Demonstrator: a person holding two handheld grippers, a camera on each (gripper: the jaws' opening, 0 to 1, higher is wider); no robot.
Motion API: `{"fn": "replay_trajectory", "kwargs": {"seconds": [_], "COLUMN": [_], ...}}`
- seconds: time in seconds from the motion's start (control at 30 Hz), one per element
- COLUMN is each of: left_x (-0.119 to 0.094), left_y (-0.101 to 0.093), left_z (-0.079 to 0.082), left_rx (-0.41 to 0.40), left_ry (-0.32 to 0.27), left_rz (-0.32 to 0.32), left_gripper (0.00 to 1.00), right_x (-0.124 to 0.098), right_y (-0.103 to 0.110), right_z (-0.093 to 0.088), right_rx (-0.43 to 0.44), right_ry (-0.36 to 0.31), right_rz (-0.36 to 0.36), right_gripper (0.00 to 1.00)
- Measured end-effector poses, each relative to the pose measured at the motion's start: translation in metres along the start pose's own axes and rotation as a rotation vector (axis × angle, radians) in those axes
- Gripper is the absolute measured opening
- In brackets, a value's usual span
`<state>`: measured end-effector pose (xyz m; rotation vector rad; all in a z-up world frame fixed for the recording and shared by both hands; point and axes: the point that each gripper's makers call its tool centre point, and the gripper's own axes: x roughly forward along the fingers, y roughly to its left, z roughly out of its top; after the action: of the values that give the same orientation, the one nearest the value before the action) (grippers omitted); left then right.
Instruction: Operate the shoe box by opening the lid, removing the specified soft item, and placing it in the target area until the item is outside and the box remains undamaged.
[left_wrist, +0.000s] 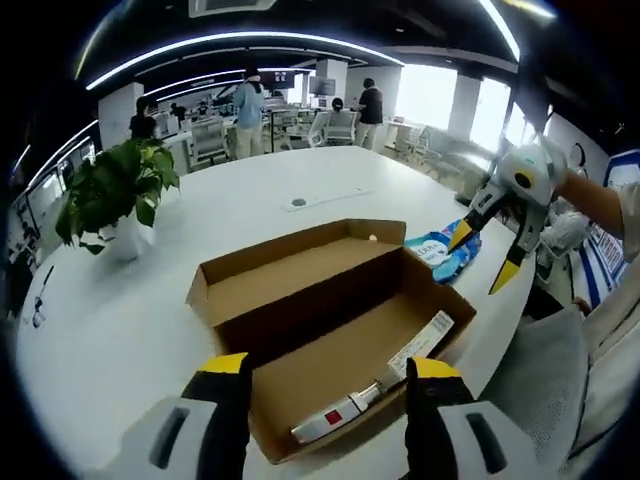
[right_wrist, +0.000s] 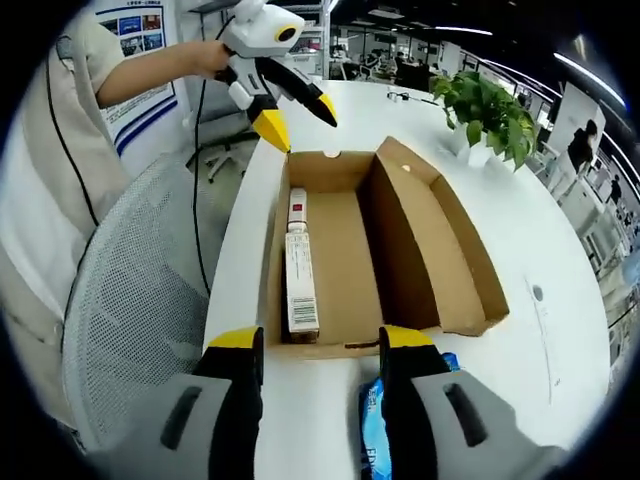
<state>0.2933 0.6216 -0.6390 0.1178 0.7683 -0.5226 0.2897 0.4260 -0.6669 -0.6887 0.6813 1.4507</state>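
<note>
Shoe box (left_wrist: 330, 330) sits open on the table (left_wrist: 150, 330); blue soft packet (left_wrist: 443, 252) lies just outside, probably light and crinkly, best pinched mid-body. Left gripper (left_wrist: 325, 372) and right gripper (right_wrist: 320, 345) gape, empty.

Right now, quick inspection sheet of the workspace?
Surface: white table, round-edged.
Job's things: shoe box open, lid folded back; blue-and-white soft pack lying outside by the box end.
Clutter: labelled strip along the box's inner wall; potted plant.
Grippers: left gripper open, empty, at the box; right gripper open, empty, above the pack.
Cables: black cable hanging from the left gripper.
Surroundings: mesh chair; office desks, people standing beyond.
</note>
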Motion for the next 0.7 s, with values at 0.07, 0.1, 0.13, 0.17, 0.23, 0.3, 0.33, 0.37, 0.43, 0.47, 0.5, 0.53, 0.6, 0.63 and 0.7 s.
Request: {"fn": "replay_trajectory", "kwargs": {"seconds": [0.07,0.1,0.13,0.17,0.23,0.3,0.33,0.37,0.43,0.47,0.5,0.53,0.6,0.63,0.7], "left_x": [-0.001,-0.002,-0.002,-0.003,-0.004,-0.004,-0.004,-0.004,-0.004,-0.004,-0.003,-0.003,-0.002,-0.002,-0.001], "left_y": [0.006,0.008,0.011,0.013,0.018,0.023,0.025,0.028,0.032,0.033,0.035,0.036,0.039,0.041,0.043], "left_z": [-0.01,-0.013,-0.019,-0.023,-0.03,-0.035,-0.038,-0.042,-0.049,-0.05,-0.053,-0.055,-0.06,-0.063,-0.065], "left_rx": [-0.022,-0.03,-0.04,-0.048,-0.071,-0.099,-0.105,-0.114,-0.123,-0.127,-0.143,-0.156,-0.18,-0.198,-0.237], "left_ry": [0.01,0.014,0.024,0.028,0.034,0.033,0.039,0.045,0.058,0.059,0.06,0.061,0.067,0.071,0.063], "left_rz": [0.02,0.026,0.039,0.048,0.064,0.084,0.091,0.102,0.119,0.121,0.127,0.13,0.14,0.149,0.15], "left_gripper": [0.6,0.6,0.59,0.57,0.53,0.51,0.5,0.49,0.45,0.43,0.42,0.41,0.38,0.35,0.31], "right_x": [0.006,0.008,0.011,0.013,0.019,0.024,0.026,0.029,0.034,0.036,0.039,0.04,0.044,0.046,0.049], "right_y": [0.001,0.001,0.002,0.002,0.003,0.005,0.005,0.006,0.006,0.006,0.006,0.006,0.007,0.007,0.007], "right_z": [0.001,0.001,0.001,0.001,0.001,0.002,0.002,0.002,0.002,0.002,0.001,0.001,0.0,0.0,-0.001], "right_rx": [-0.004,-0.005,-0.01,-0.013,-0.019,-0.022,-0.024,-0.025,-0.029,-0.03,-0.031,-0.031,-0.033,-0.031,-0.023], "right_ry": [0.002,0.005,0.011,0.014,0.021,0.025,0.026,0.029,0.036,0.039,0.043,0.045,0.052,0.056,0.059], "right_rz": [0.005,0.008,0.011,0.014,0.021,0.028,0.032,0.036,0.041,0.044,0.048,0.05,0.057,0.061,0.077], "right_gripper": [0.43,0.43,0.43,0.42,0.42,0.42,0.42,0.42,0.42,0.42,0.42,0.42,0.42,0.42,0.42]}}
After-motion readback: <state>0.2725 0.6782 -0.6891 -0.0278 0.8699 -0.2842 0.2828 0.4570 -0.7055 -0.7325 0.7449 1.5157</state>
